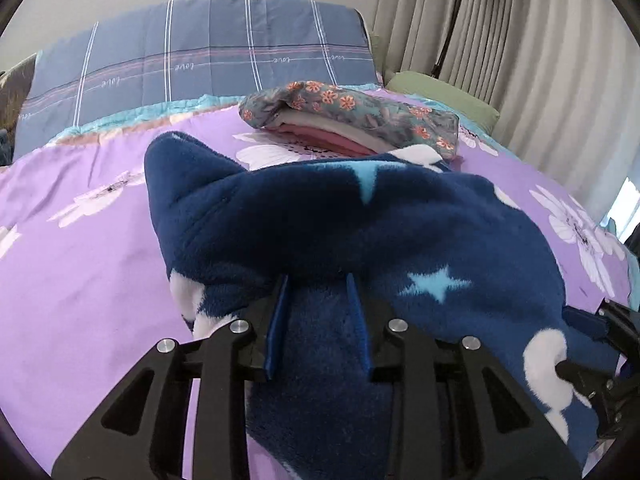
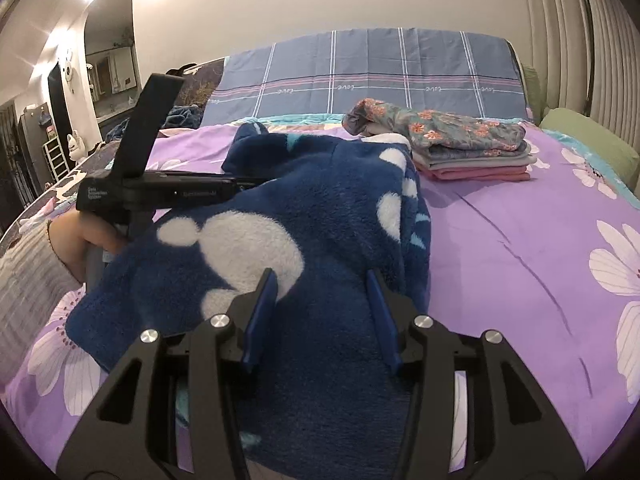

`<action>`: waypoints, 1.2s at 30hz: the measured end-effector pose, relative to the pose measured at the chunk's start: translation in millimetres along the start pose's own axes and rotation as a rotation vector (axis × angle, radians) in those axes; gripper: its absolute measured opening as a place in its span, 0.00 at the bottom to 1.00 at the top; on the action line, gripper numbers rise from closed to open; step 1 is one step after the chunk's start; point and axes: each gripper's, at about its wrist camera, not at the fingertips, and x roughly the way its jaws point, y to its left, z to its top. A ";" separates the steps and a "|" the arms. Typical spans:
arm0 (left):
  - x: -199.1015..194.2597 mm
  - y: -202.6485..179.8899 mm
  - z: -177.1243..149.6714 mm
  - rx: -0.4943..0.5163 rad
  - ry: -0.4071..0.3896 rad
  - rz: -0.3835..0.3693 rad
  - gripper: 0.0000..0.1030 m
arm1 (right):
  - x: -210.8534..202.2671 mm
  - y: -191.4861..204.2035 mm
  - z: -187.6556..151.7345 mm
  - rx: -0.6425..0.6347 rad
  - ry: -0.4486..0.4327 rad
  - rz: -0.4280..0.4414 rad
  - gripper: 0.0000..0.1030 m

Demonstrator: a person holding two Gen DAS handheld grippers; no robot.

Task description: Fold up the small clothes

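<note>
A dark blue fleece garment (image 1: 360, 232) with white blobs and light blue stars lies bunched on the purple flowered bedspread (image 1: 80, 240). My left gripper (image 1: 318, 284) has fleece filling the gap between its blue fingers and is shut on it. My right gripper (image 2: 322, 280) likewise has the same garment (image 2: 320, 208) between its fingers and grips it. The left gripper's body (image 2: 160, 192) and the hand holding it show at the left of the right wrist view. The right gripper's edge shows at the lower right of the left wrist view (image 1: 600, 336).
A stack of folded clothes (image 2: 460, 148), floral on top, grey and pink below, sits behind the fleece; it also shows in the left wrist view (image 1: 352, 120). A blue plaid pillow (image 1: 200, 52) leans at the headboard. A green pillow (image 2: 588, 140) and curtains (image 1: 540, 40) are at the right.
</note>
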 end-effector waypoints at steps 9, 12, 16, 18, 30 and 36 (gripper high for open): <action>-33.6 -7.0 39.4 0.076 -0.075 0.100 0.33 | 0.8 -4.5 0.1 0.025 -0.001 0.016 0.46; -10.3 17.7 57.2 0.003 -0.045 0.123 0.35 | -0.4 -3.4 -0.8 0.022 -0.003 0.014 0.46; 47.3 31.0 41.5 0.050 0.048 0.180 0.43 | 0.0 -2.9 0.7 0.023 -0.011 0.024 0.46; 56.0 27.7 41.8 0.009 0.027 0.220 0.43 | 0.0 -3.5 0.6 0.027 -0.010 0.022 0.46; -8.5 -7.4 68.2 0.091 -0.020 0.142 0.44 | -1.2 -6.5 -0.6 0.042 -0.008 0.038 0.47; 22.0 -44.2 13.2 0.250 0.085 0.136 0.47 | -2.5 -5.9 -1.2 0.044 -0.010 0.043 0.47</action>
